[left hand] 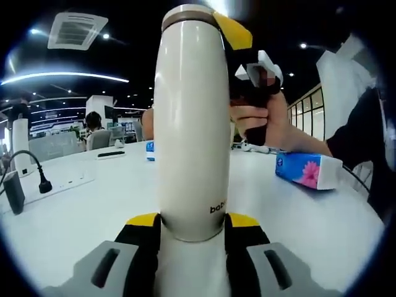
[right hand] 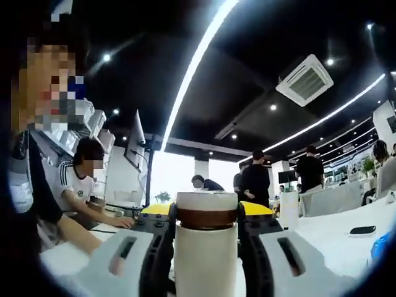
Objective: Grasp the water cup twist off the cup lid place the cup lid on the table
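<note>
Cream-white water cup (left hand: 190,124), a tall bottle, standing upright on the white table (left hand: 93,210); in the left gripper view the left gripper (left hand: 192,232) clamps the cup's lower body, its yellow-tipped black jaws pressed against either side just above the base, with dark lettering visible near the bottom of the cup wall; the cup lid (left hand: 189,15), set off by a brown band, is on top of the cup, and the right gripper (left hand: 238,37) meets it from the right, one yellow pad lying against the lid's edge, a person's hand (left hand: 257,117) gripping its handle behind. In the right gripper view the right gripper (right hand: 206,219) pinches the cup lid (right hand: 206,209), the black jaws closed on the brown band from both sides, the cup body (right hand: 206,260) running below between them. On the table, right of the cup, a blue tissue pack (left hand: 306,170) printed with a pink flower; left of the cup, a power strip (left hand: 59,184) with a black plug (left hand: 43,184) in it, and farther back a dark phone (left hand: 110,154); seated and standing people (right hand: 255,182) occupy the office background under strip ceiling lights (right hand: 198,62).
</note>
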The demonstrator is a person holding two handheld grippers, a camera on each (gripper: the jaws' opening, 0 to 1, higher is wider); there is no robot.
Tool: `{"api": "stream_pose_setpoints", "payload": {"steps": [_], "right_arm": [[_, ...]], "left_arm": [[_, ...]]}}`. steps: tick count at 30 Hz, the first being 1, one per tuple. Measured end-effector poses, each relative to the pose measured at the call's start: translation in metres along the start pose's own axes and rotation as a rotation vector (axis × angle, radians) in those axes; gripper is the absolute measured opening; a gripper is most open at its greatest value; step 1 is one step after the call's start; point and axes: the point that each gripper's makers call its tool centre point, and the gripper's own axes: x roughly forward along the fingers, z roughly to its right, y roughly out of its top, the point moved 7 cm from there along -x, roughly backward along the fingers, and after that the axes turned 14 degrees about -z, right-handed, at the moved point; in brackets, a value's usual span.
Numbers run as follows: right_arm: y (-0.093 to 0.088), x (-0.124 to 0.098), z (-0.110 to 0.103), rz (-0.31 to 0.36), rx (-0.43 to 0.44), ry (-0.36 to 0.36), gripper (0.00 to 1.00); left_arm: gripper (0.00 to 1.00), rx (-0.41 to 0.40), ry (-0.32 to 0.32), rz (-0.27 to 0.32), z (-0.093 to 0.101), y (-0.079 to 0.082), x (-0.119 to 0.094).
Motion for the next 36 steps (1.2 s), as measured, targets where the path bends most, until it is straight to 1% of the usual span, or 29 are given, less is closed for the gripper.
{"api": "stream_pose_setpoints", "payload": {"steps": [4,7,12,14,17,19,26,29,30,31,32,34,36], "right_arm": [[0.0,0.0,0.001,0.004,0.011,0.024,0.43],[-0.001,0.003,-0.001,0.005,0.029,0.042,0.43],[-0.004,0.007,-0.006,0.007,0.042,0.1,0.43],[-0.004,0.007,-0.003,0.009,0.056,0.12,0.43],[-0.006,0.008,0.003,0.012,0.115,0.151,0.43],[-0.006,0.008,0.006,0.014,0.125,0.161,0.43],[-0.007,0.006,0.007,0.015,0.148,0.163,0.45],[-0.009,0.007,0.004,0.001,0.122,0.162,0.48],[-0.01,0.008,0.003,-0.007,0.11,0.157,0.52],[-0.01,0.009,0.003,-0.015,0.104,0.15,0.58],[-0.01,0.009,0.002,-0.018,0.1,0.149,0.61],[-0.009,0.007,0.0,-0.024,0.066,0.128,0.59],[-0.008,0.007,-0.002,-0.029,0.049,0.123,0.6]], "left_arm": [[0.42,0.0,0.0,0.0,0.0,0.0,0.0],[0.42,-0.001,0.001,-0.001,0.0,0.0,0.0],[0.42,-0.004,0.0,-0.003,-0.002,-0.001,0.0],[0.42,-0.006,-0.002,-0.005,-0.003,-0.001,0.0],[0.42,-0.008,-0.002,-0.005,-0.005,0.0,0.001],[0.42,-0.009,-0.002,-0.005,-0.006,0.0,0.001],[0.42,-0.009,-0.003,-0.006,-0.007,0.0,0.002],[0.42,-0.006,-0.003,-0.006,-0.007,0.001,0.002],[0.42,-0.006,-0.002,-0.006,-0.007,0.001,0.002],[0.42,-0.005,-0.001,-0.005,-0.008,0.001,0.002],[0.42,-0.005,-0.001,-0.006,-0.008,0.001,0.002],[0.42,-0.005,0.0,-0.006,-0.008,0.001,0.003],[0.42,-0.005,0.0,-0.006,-0.008,0.002,0.003]]}}
